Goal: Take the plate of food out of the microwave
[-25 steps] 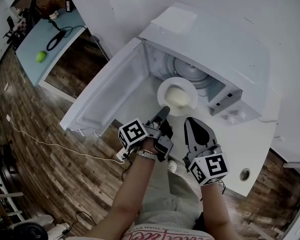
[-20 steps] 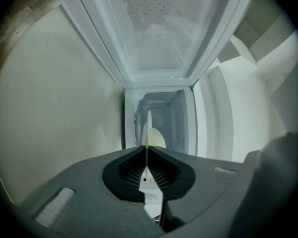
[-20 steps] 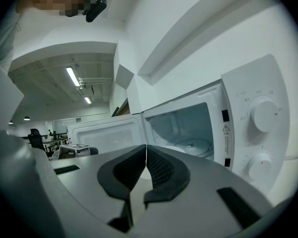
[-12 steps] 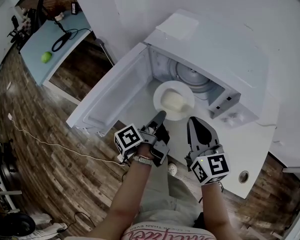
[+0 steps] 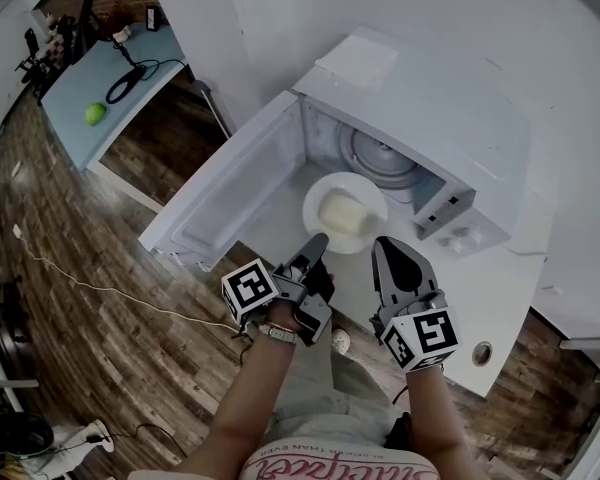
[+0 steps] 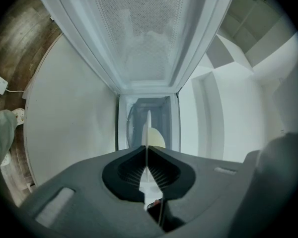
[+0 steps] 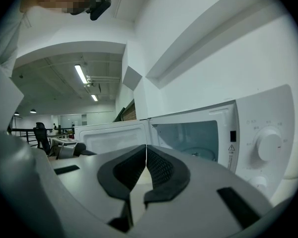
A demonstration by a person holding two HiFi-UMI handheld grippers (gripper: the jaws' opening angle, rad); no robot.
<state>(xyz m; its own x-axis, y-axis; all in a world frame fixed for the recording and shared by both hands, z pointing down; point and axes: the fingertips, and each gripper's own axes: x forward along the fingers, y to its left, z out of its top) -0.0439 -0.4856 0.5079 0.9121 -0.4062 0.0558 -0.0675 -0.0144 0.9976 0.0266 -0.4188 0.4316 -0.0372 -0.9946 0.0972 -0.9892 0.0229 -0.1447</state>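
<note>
1. The plate (image 5: 330, 186), carrying a pale block of food (image 5: 342, 211), is at the mouth of the microwave (image 5: 450, 108), in front of the turntable (image 5: 380, 153). I cannot tell whether it rests on the floor of the oven or hangs clear.
2. The left tongs (image 5: 317, 241) are clamped on the plate's near rim. In the left gripper view the plate shows only edge-on, as a thin white line between the pads, with the food a pale hump behind.
3. The right tongs (image 5: 381, 245) are closed with nothing between them. They hang just beside the plate's near rim, and contact cannot be made out.
4. The door (image 5: 230, 198) stands wide open on the left.
5. Both tongs hide part of the bench (image 5: 485, 288), and its right end is cut off.
</note>
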